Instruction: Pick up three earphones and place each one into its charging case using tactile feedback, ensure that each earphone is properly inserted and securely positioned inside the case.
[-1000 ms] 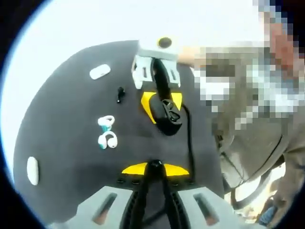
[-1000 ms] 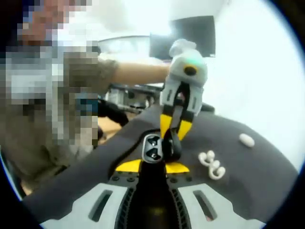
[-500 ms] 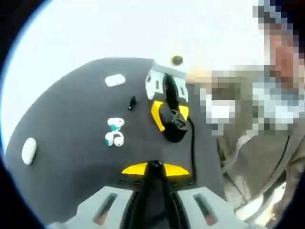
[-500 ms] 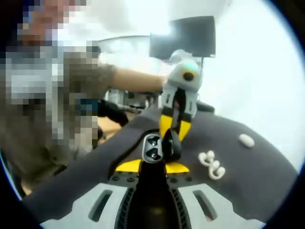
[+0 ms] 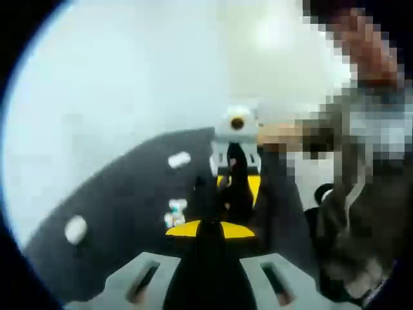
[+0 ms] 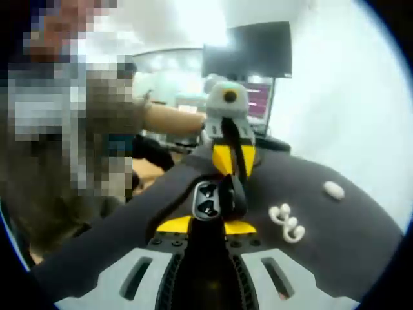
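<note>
Charging case (image 6: 208, 201), black, pinched at right tool (image 6: 208, 223) tips; left tool (image 6: 230, 169) meets it opposite, grip unclear. White earphones (image 6: 288, 223) lie right, open dark surface (image 6: 348, 239) around. Left view blurred.

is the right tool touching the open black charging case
Touching: in the right gripper view the right tool has its yellow-tipped jaws clamped on the open black charging case.

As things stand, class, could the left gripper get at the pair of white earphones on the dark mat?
Probably not yet: the left gripper is at the black case held by the right gripper. The white earphones lie uncovered beside it.
</note>
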The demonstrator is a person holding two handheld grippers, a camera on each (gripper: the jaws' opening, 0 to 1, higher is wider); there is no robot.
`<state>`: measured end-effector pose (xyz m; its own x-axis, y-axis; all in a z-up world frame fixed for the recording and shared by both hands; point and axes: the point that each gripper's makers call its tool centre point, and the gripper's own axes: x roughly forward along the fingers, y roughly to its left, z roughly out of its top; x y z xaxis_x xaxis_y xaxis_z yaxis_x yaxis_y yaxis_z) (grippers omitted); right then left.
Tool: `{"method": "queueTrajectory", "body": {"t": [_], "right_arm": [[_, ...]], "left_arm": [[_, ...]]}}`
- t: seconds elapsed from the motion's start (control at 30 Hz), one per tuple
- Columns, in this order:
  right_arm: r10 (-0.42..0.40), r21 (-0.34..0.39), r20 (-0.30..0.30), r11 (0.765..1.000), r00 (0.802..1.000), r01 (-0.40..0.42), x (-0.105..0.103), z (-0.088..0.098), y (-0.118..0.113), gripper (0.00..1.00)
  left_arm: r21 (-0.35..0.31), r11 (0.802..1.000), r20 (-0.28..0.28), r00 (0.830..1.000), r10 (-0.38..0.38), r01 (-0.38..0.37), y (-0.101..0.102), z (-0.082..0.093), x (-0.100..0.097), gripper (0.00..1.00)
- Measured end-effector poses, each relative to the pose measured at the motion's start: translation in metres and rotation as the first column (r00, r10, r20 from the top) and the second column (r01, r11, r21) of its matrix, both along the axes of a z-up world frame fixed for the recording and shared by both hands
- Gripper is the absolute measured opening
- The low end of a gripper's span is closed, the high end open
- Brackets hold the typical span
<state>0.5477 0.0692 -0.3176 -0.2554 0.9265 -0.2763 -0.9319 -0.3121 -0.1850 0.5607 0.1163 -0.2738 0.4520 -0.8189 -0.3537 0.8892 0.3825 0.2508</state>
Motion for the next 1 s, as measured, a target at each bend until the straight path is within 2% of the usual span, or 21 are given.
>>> {"method": "queueTrajectory", "body": {"t": [0.07,0.1,0.2,0.3,0.47,0.77,1.0], "right_arm": [[0.0,0.0,0.0,1.0,1.0,0.0,0.0,0.0,0.0,0.18],[0.0,0.0,0.0,1.0,1.0,0.0,0.001,0.0,0.0,0.18],[0.0,-0.001,0.0,1.0,1.0,0.0,0.001,0.0,-0.001,0.18],[-0.002,0.0,0.001,1.0,1.0,0.002,0.001,0.0,-0.001,0.18],[-0.003,-0.001,0.002,1.0,1.0,0.003,0.0,0.0,-0.001,0.18],[-0.003,0.0,0.003,1.0,1.0,0.003,0.0,0.0,-0.001,0.18],[-0.002,-0.001,0.002,1.0,1.0,0.002,0.0,0.0,0.0,0.18]], "left_arm": [[0.035,0.999,0.109,0.994,-0.004,0.0,-0.004,0.009,-0.006,0.08],[0.029,1.0,0.161,0.987,0.008,-0.013,-0.006,0.015,-0.007,0.08],[0.029,0.999,0.239,0.971,0.016,-0.023,-0.01,0.024,-0.011,0.08],[0.047,0.998,0.322,0.947,0.012,-0.029,-0.017,0.031,-0.015,0.08],[0.069,0.998,0.391,0.92,-0.032,0.006,-0.032,0.037,-0.02,0.08],[0.136,0.991,0.426,0.902,-0.068,0.011,-0.04,0.027,-0.01,0.08],[0.197,0.98,0.446,0.889,-0.105,0.018,-0.041,0.017,-0.012,0.08]]}}
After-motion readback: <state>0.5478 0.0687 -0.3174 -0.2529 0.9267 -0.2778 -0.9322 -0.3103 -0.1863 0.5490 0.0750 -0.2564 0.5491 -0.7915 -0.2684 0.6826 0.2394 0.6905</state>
